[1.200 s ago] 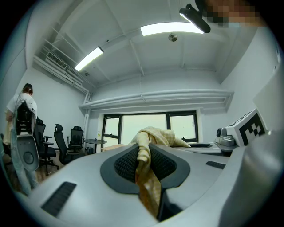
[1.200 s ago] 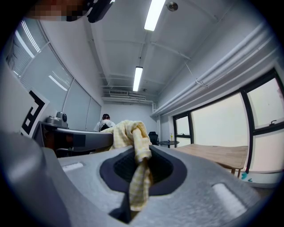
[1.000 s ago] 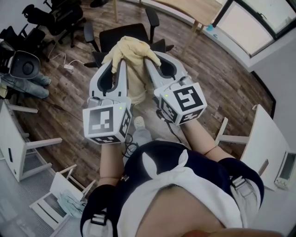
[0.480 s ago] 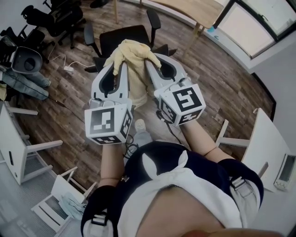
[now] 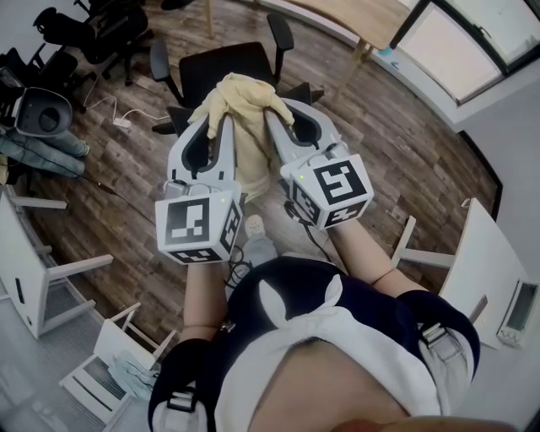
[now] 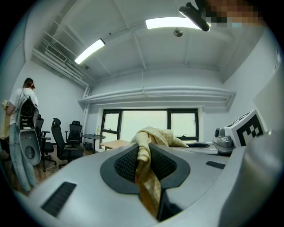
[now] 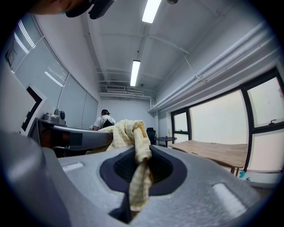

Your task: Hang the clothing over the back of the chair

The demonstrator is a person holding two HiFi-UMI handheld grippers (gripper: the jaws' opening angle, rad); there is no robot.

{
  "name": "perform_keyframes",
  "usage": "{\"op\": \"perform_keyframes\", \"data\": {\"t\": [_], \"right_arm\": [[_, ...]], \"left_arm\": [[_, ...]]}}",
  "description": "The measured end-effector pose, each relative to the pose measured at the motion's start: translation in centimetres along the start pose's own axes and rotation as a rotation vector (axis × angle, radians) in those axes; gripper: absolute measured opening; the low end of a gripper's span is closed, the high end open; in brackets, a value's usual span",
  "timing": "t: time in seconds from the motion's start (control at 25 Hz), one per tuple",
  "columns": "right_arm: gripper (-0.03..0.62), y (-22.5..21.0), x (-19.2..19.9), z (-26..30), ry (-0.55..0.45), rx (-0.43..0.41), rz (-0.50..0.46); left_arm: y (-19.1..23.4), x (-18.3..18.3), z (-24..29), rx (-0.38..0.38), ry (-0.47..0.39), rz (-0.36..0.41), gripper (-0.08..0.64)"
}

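Clothing (image 5: pixel 243 110), a pale yellow checked garment, is held in the air between the two grippers, bunched at the top and hanging in a loose fold below them. In the head view it lies over the near edge of the black chair (image 5: pixel 221 66); whether it touches the chair cannot be told.

Left gripper (image 5: pixel 218 120): jaws closed on one edge of the clothing. In the left gripper view the fabric (image 6: pixel 148 137) runs down between the dark ribbed pads (image 6: pixel 126 163) and is pinched there.

Right gripper (image 5: pixel 275 115): jaws closed on the other edge of the clothing. In the right gripper view a twisted strip of the fabric (image 7: pixel 135 133) passes between the pads (image 7: pixel 160 167) and hangs out below them.

Both grippers point level toward the chair, side by side, with the clothing bridging the gap between their tips.

Surroundings, relative to the chair:
- A wooden table (image 5: pixel 354 15) stands beyond it to the right.
- More black office chairs (image 5: pixel 93 34) stand to its left.
- A low white rack (image 5: pixel 118 322) stands well apart, nearer the person and to the left. It holds a pale crumpled item (image 5: pixel 133 375); its kind cannot be told.
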State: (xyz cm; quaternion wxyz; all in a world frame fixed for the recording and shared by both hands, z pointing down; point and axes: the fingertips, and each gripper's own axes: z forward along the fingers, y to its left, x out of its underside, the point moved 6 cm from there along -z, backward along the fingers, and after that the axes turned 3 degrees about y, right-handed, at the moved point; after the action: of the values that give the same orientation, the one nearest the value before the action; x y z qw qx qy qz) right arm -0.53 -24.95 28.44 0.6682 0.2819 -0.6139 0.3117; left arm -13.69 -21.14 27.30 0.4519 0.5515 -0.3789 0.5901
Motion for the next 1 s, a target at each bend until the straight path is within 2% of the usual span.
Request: {"op": "perform_keyframes", "data": {"t": [1.0], "right_arm": [[0.038,-0.6,2.8,2.2,0.081,0.011,-0.020]], "left_arm": [[1.2,2.4,2.3,0.012,0.068,-0.023,0.067]]}}
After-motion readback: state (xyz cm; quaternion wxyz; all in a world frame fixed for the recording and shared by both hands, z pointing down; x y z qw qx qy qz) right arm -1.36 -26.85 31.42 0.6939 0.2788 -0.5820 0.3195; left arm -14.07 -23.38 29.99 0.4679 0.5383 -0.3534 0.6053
